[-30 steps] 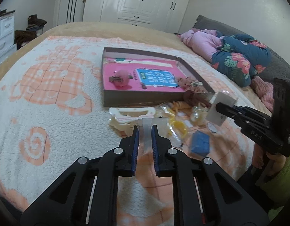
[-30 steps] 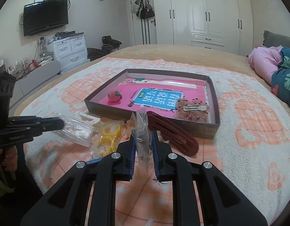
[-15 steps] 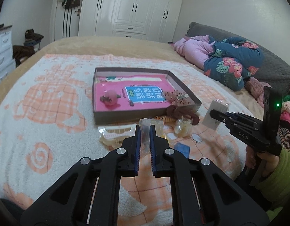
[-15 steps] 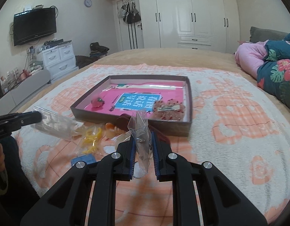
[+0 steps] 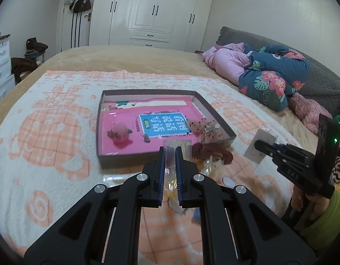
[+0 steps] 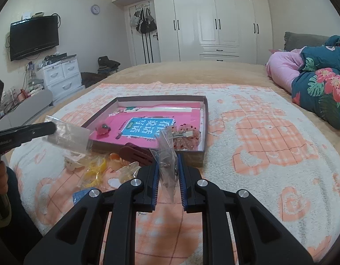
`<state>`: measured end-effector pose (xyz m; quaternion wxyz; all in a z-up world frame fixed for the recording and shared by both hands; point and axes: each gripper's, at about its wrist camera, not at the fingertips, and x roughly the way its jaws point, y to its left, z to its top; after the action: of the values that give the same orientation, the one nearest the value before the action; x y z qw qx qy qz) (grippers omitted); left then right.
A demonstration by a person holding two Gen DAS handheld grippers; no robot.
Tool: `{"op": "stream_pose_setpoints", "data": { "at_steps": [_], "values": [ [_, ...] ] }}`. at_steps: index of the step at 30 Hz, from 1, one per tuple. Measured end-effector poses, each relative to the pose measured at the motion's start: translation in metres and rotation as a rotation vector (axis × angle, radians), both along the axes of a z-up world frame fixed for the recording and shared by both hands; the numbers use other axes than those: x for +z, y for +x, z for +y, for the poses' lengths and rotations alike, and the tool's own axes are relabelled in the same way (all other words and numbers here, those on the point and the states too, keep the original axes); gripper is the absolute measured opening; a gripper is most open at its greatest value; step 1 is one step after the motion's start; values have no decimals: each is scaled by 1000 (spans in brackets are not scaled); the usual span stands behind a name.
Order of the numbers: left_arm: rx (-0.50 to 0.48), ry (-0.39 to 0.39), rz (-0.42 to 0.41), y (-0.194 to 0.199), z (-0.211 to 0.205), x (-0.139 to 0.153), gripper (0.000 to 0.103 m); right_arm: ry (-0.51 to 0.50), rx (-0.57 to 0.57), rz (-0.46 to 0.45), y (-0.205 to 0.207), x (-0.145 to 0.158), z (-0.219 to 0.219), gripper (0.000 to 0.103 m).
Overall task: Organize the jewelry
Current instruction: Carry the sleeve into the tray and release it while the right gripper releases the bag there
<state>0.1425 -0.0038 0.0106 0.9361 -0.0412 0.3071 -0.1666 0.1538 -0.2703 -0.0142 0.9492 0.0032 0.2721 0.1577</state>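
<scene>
A blanket [image 6: 258,137] with orange patterning is being used as the work surface, spread beneath both grippers. A shallow box [image 6: 204,119] is lying on it beyond the fingertips of both grippers; a pink book [image 6: 147,125], a small pink ornament [image 5: 120,133] and a sequinned hair clip [image 6: 187,135] are lying inside the box.

Between the box and the fingers, a loose pile is lying on the blanket: a dark red comb clip [image 6: 134,152], yellow rings [image 6: 95,170] and a cream clip [image 6: 73,164].

The left gripper [image 5: 169,161] is being held above this pile. Its fingers are clenched on an empty clear bag [image 5: 177,146], which is projecting upward past the fingertips; in the right wrist view the bag [image 6: 68,137] is extending sideways from the fingertips, clear of the blanket.

The right gripper [image 6: 168,165] is being held just short of the box's near wall. Its fingers are grasping a second bag [image 6: 166,154], clear and crumpled, with small metal pieces [image 6: 166,165] inside it. This bag is standing upright between the pads and is being kept off the blanket.
</scene>
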Motion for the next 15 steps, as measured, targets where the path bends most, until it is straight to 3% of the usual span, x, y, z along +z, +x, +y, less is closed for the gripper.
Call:
{"op": "stream_pose_setpoints", "data": {
  "at_steps": [15],
  "values": [
    [11,-48,-2,64,-12,1,4,-10,-27,-24,25,13,-7,16]
  ]
}}
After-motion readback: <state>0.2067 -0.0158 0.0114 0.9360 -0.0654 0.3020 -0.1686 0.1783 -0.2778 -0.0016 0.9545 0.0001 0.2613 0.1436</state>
